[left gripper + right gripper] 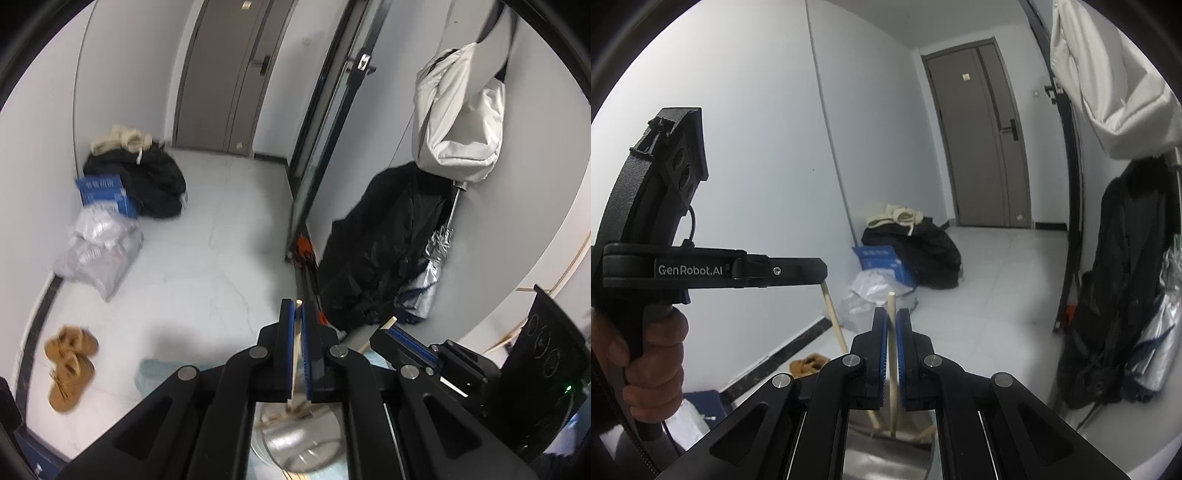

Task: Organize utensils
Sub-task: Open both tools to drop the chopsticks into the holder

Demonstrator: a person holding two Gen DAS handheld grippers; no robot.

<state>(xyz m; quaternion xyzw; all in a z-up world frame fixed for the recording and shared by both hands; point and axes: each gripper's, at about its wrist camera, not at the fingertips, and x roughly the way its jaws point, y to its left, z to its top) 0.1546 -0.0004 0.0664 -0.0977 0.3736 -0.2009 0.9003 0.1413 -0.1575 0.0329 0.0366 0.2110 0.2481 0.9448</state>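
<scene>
A wooden chopstick [892, 347] stands nearly upright, pinched between the right gripper [891, 321] fingers, its lower end in a steel container [886, 458]. The left gripper [297, 314] fingers likewise pinch a second chopstick [295, 354], tip up, over the same container. Beyond: pale tiled floor [229, 229], grey door [982, 140], dark coats [380, 240].

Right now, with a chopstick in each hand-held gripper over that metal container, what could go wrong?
1. The left hand-held gripper and right hand-held gripper are close together; they may collide.
2. Each wooden chopstick is pinched along a thin shaft, so it could pivot or slip.
3. The metal container is largely hidden below the jaws; a tip might miss its rim.
</scene>
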